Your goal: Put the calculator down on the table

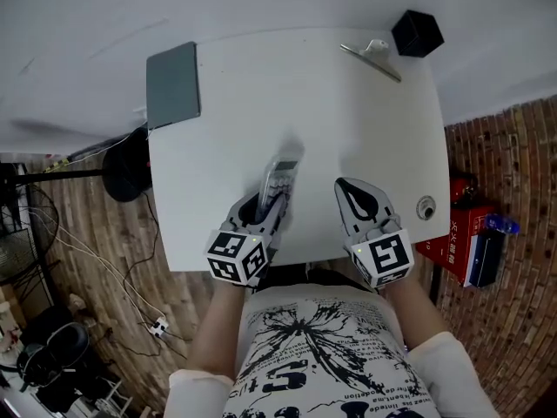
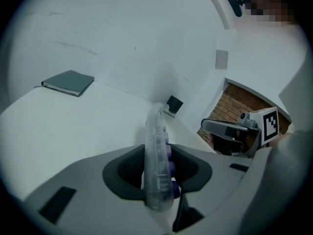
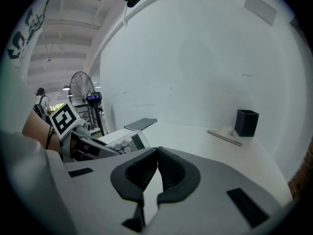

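My left gripper (image 1: 268,205) is shut on the near end of the calculator (image 1: 280,178), a pale, clear-cased one with purple keys. It sticks out forward over the white table (image 1: 348,120) near the front edge. In the left gripper view the calculator (image 2: 157,151) stands on edge between the pads. In the right gripper view its keys and display (image 3: 122,143) face my way, left of the jaws. My right gripper (image 1: 350,190) hovers beside it to the right, shut (image 3: 157,166) with nothing in it. I cannot tell whether the calculator touches the table.
A grey notebook (image 1: 172,84) lies at the table's far left corner. At the far right stand a black square pen holder (image 1: 417,33) and a metal clip bar (image 1: 370,59). A round cable grommet (image 1: 426,207) sits near the right edge. A red box (image 1: 470,238) is on the floor.
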